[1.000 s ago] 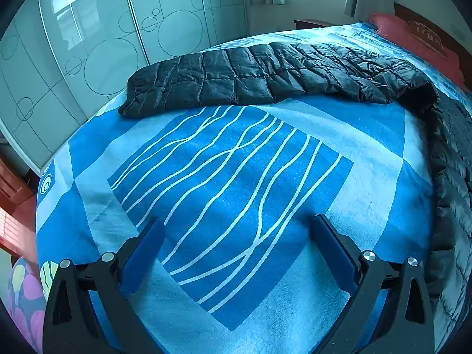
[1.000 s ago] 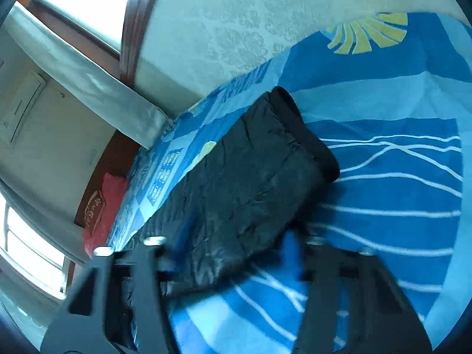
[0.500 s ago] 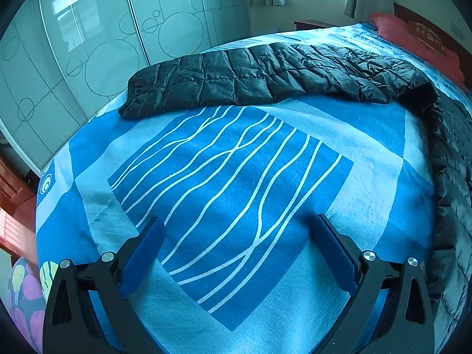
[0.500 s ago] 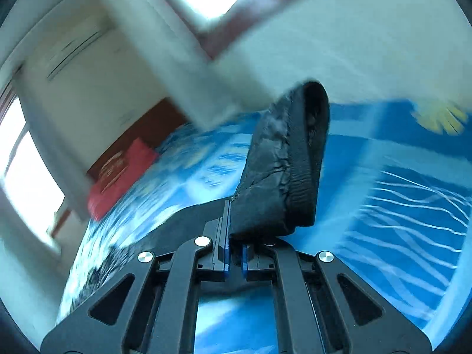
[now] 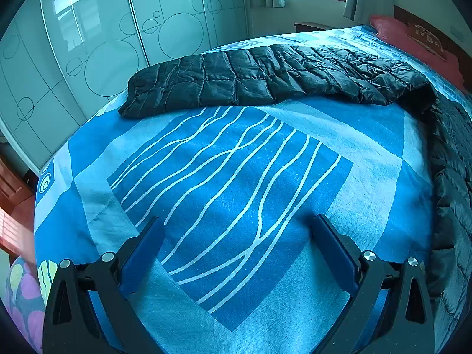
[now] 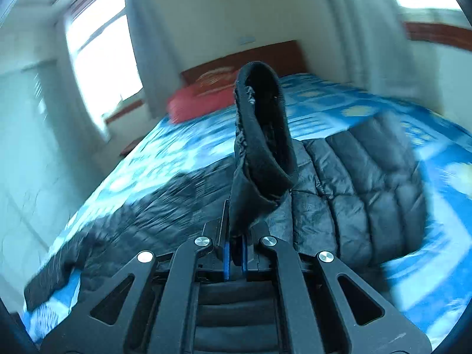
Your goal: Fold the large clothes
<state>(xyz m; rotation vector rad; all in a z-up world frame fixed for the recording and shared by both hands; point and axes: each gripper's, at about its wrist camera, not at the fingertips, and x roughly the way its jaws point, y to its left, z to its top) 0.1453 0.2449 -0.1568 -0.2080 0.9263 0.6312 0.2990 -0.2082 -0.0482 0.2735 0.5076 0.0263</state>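
At the bottom of the left wrist view, the left hand-held gripper [image 5: 236, 253] is hovering with its jaws spread wide and nothing between them, above the blue patterned bedspread [image 5: 230, 177]. Beyond it, the black quilted jacket [image 5: 265, 79] is lying across the upper middle of the frame, one sleeve reaching toward the left, its body running down the right edge. Farther back, a red pillow [image 5: 413, 41] is sitting at the upper right and wardrobe doors [image 5: 103, 38] are filling the upper left. In the right wrist view, the right hand-held gripper [image 6: 233, 253] is clamping the jacket's cuff [image 6: 262, 135], which is standing upright at frame centre above the jacket's body; the surroundings are blurring.
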